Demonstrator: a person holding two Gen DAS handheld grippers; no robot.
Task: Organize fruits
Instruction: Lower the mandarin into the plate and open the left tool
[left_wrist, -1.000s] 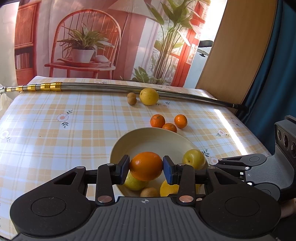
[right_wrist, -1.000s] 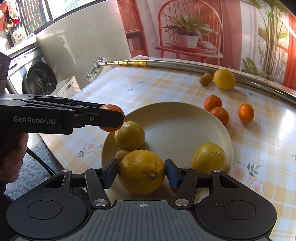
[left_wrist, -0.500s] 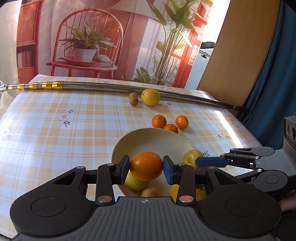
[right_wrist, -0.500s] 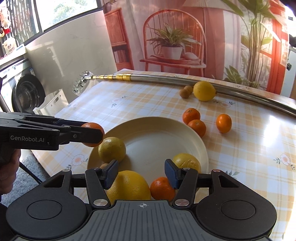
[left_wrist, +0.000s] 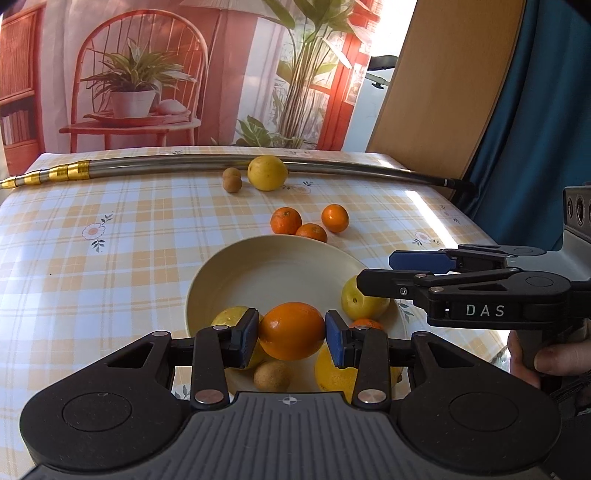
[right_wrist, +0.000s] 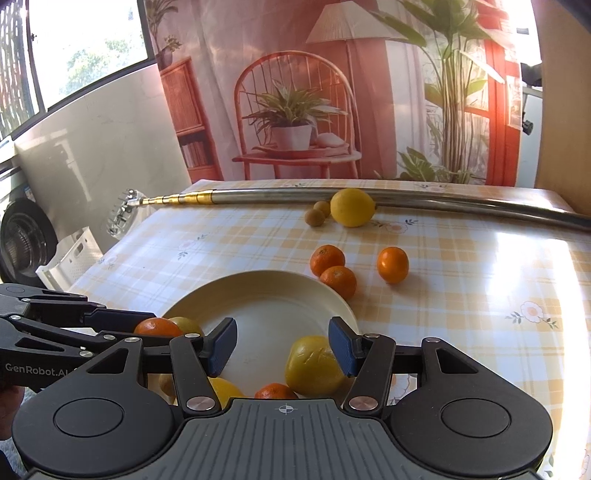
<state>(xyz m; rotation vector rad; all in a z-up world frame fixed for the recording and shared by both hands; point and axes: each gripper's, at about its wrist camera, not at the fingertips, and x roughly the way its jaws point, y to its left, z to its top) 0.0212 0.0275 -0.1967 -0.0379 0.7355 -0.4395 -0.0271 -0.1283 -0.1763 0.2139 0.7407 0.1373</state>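
We see the left gripper (left_wrist: 291, 336) clamped on an orange (left_wrist: 291, 330), its blue pads touching the fruit on both sides, held above the near part of the cream plate (left_wrist: 273, 266). The right gripper (right_wrist: 282, 345) has its jaws spread wide with nothing between them, and it sits over the plate's near right edge, above a yellow lemon (right_wrist: 314, 363). In the plate we also make out another lemon (left_wrist: 227, 317), a small brown fruit (left_wrist: 271, 376) and a small tangerine (right_wrist: 275, 390). Beyond the plate, on the checked bench (left_wrist: 110, 258), lie three tangerines (left_wrist: 308, 223), and further back a big lemon (left_wrist: 266, 172) touches a metal pole (left_wrist: 166, 170), with two small brown fruits (left_wrist: 232, 180) just beside it.
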